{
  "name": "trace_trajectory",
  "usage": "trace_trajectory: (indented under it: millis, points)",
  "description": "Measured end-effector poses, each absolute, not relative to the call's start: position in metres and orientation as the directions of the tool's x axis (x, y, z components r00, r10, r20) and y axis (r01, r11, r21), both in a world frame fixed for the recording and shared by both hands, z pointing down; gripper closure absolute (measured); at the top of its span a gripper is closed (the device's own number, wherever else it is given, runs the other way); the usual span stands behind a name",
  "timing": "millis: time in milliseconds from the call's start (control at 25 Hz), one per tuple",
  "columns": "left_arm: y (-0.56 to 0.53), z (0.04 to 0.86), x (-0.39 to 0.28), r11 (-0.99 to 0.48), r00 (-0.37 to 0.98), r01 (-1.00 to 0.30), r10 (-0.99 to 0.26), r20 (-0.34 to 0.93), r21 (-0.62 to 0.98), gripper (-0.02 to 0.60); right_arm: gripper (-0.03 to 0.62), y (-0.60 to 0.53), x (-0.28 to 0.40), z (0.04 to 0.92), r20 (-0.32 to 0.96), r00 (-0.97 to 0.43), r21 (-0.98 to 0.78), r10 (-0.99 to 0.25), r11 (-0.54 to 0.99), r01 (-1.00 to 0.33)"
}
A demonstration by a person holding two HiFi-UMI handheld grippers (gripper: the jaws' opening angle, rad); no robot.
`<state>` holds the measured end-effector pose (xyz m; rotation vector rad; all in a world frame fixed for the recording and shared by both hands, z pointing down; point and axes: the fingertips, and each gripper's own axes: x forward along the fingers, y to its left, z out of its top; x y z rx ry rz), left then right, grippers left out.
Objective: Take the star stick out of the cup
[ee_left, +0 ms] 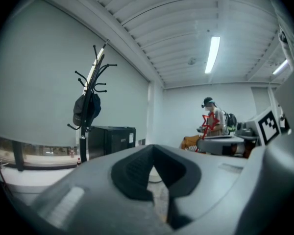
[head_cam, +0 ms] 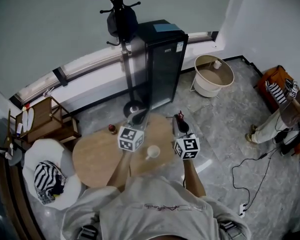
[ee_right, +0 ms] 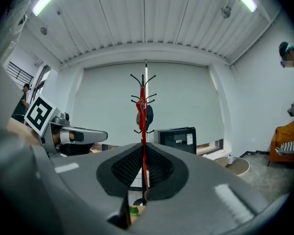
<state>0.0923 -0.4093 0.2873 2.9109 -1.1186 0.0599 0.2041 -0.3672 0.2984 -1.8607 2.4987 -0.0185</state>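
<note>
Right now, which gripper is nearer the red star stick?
Right. The right gripper clamps the thin red star stick in its jaws; the left gripper is apart to its left, empty.

The table is seen to be made of pale wood, matt in finish. The floor is finished like polished, veined stone. The cabinet is faced in glossy black. The pads of the right gripper are ribbed and matt black, and its shell is moulded in smooth grey plastic. The star stick is coated in glossy red.
</note>
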Motion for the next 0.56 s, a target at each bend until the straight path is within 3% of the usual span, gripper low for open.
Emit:
trace_trajectory:
  millis: [560]
  points:
    - [-0.4150, 0.2924, 0.0981, -0.740, 0.739, -0.673, -0.671, 0.057, 0.005, 0.578, 0.579, -0.3726, 0.2124, 0.3006, 0.001, -0.292, -0.008, -0.956, 0.292, -0.956]
